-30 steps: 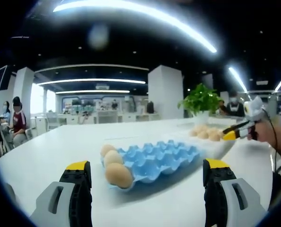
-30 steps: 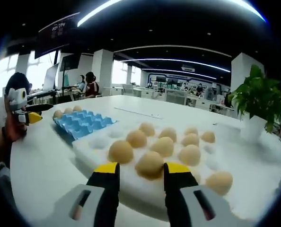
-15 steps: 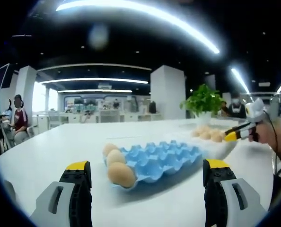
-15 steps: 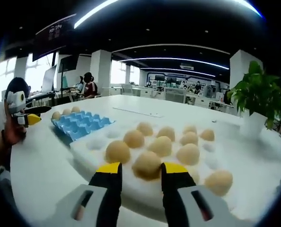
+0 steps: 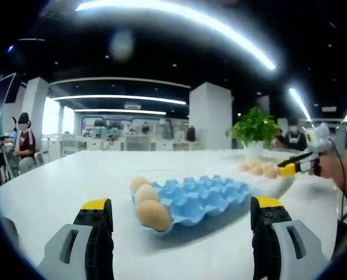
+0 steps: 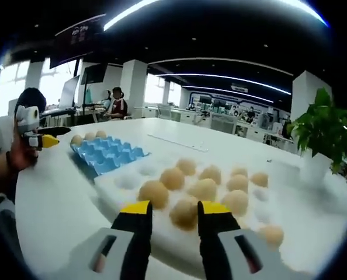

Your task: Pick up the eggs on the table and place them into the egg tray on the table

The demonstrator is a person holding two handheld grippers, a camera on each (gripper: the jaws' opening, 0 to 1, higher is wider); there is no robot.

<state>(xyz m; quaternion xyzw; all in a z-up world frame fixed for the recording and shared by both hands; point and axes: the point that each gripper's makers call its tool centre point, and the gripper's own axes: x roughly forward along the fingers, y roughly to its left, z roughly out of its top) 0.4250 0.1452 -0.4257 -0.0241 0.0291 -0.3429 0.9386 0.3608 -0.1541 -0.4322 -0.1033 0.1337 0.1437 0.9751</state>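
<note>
Over the last sec the right tongs [image 6: 170,211] have closed in on one egg [image 6: 184,213] in the front row of the white foam pad [image 6: 118,189]; their yellow tips now bracket it, one each side, narrow gap, egg w/ its lower part hidden between them. Can't tell if the pads actually touch the shell. My read: grasp is about to happen, egg not yet lifted off the pad.

About a dozen more eggs sit on that pad. Blue egg tray [image 6: 106,156] lies well to the left on the white tabletop [image 6: 56,198], just beside the pad's far-left corner.

Left tongs [image 5: 182,211] hang wide apart, holding nothing, low over the tabletop [image 5: 74,175]. The tray [image 5: 200,195] sits ahead between them, three eggs [image 5: 153,214] in its near-left edge row, other cups bare. A potted plant [image 6: 325,131] stands beyond the pad.
</note>
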